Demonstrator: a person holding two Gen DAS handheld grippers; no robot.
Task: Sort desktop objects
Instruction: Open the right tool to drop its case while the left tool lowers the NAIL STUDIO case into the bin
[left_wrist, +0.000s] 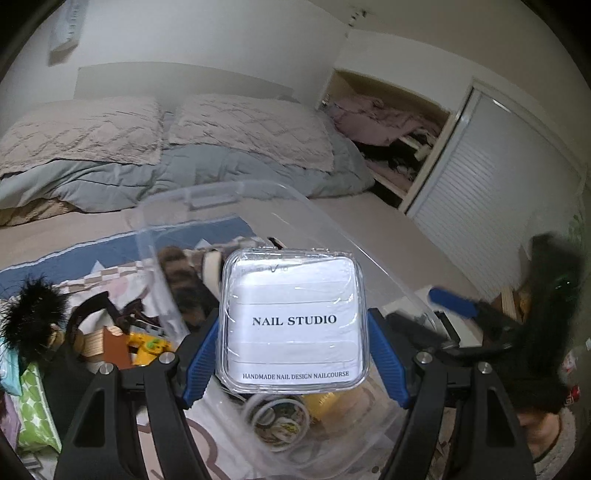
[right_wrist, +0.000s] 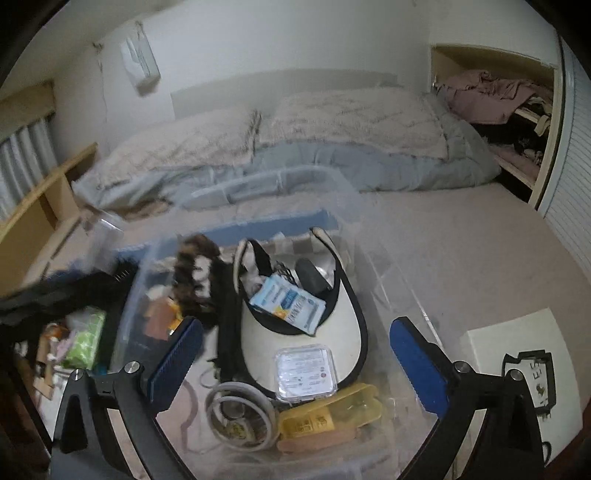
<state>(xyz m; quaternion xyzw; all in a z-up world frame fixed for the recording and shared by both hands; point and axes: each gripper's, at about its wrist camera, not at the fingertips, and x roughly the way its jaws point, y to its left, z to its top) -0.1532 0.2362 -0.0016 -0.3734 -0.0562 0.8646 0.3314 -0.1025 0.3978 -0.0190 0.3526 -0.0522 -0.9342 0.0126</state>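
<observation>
Pinching clear nail box (left_wrist: 293, 321) by its flat sides in left hand-held gripper (left_wrist: 293, 354): light, rigid, slippery, crackable; right hand-held gripper (right_wrist: 295, 354) spread.

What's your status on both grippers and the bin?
Left gripper shut on nail box above clear bin. Right gripper open, empty, over bin. Nothing blocking.

Right gripper (right_wrist: 295, 362) held wide open above a clear plastic bin (right_wrist: 373, 258)

Nothing is gripped between the blue pads (right_wrist: 417, 363). Inside the bin are seen a white visor (right_wrist: 343, 332), a small clear case (right_wrist: 306, 372), a blue-and-white packet (right_wrist: 288, 301), a yellow box (right_wrist: 328, 417) and a tape roll (right_wrist: 240, 413).
</observation>
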